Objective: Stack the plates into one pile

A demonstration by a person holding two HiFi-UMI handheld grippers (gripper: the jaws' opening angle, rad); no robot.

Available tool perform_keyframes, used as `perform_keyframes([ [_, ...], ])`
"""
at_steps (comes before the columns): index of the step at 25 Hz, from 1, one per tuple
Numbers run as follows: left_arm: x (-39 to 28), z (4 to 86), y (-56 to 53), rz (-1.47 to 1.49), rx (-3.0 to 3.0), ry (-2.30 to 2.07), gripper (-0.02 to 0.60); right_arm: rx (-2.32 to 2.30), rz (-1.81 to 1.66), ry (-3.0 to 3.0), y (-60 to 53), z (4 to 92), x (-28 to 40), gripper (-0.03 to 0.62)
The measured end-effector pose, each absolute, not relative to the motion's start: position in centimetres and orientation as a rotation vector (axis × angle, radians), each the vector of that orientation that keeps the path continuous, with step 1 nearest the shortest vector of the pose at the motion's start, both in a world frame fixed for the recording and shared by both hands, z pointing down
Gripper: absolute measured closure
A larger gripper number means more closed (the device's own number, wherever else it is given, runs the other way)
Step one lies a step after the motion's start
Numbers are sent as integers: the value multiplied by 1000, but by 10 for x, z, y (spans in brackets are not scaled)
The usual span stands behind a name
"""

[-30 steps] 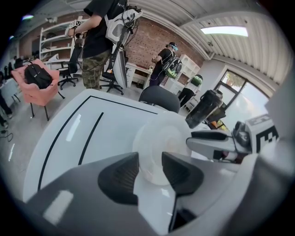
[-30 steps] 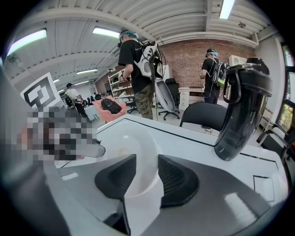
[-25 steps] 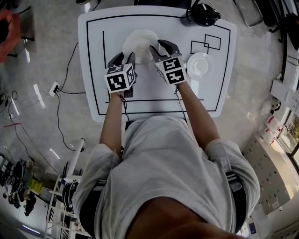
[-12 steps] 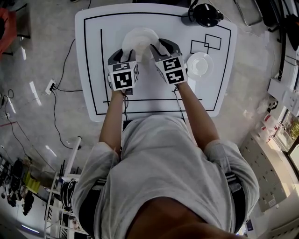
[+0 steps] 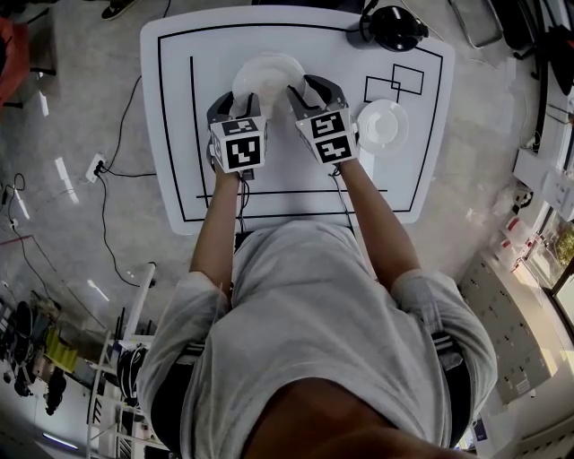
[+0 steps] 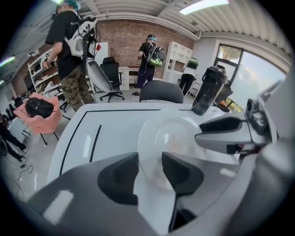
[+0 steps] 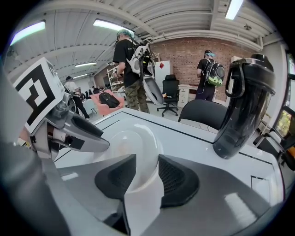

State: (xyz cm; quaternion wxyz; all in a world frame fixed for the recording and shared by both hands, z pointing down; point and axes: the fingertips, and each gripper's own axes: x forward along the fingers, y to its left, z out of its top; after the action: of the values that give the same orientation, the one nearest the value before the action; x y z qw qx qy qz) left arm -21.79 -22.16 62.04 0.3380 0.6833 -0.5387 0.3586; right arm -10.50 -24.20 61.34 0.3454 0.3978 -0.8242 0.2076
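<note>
Toward twelve o'clock on the white table (image 5: 287, 166), between the tips of both grippers: a large plate (image 5: 266, 72), white, among the black lines (image 5: 287, 191) drawn on the top. Looks blurred from the head view; hard to tell whether flat on the table or tipped.

At seven o'clock of that plate, the left gripper (image 5: 235, 106), marker cube (image 5: 240, 148) facing up. Points steeply down at the plate's near rim. Stands spread, with the rim in the gap between the dark pads (image 6: 120, 177) and no pad pressing on it.

At five o'clock of the plate, the right gripper (image 5: 309, 90), angled down likewise. Also spread wide; shows the plate's edge between its pads (image 7: 177, 182) without pinching it. Appears in the left gripper view as a grey finger at three o'clock of the plate.

At three o'clock of the right gripper, just beside its cube: a smaller plate (image 5: 383, 124), alone on the table, apart from the large plate and not yet piled with it.

At one o'clock, on the far edge of the table: a black bottle (image 5: 392, 27). Between bottle and smaller plate, two overlapping black rectangles (image 5: 395, 85).

Beyond the table, at twelve o'clock in the gripper views: an office chair (image 6: 161, 92), a brick wall (image 6: 124, 37), people standing with backpacks (image 6: 69, 50).
</note>
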Motion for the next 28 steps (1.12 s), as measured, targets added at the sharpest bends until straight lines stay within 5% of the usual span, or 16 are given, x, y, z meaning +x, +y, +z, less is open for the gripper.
perform_keyframes([
  [28,-212,637,-233,1048,1768,-1394,396,1075,678,-2077,-247,643,-100,427],
])
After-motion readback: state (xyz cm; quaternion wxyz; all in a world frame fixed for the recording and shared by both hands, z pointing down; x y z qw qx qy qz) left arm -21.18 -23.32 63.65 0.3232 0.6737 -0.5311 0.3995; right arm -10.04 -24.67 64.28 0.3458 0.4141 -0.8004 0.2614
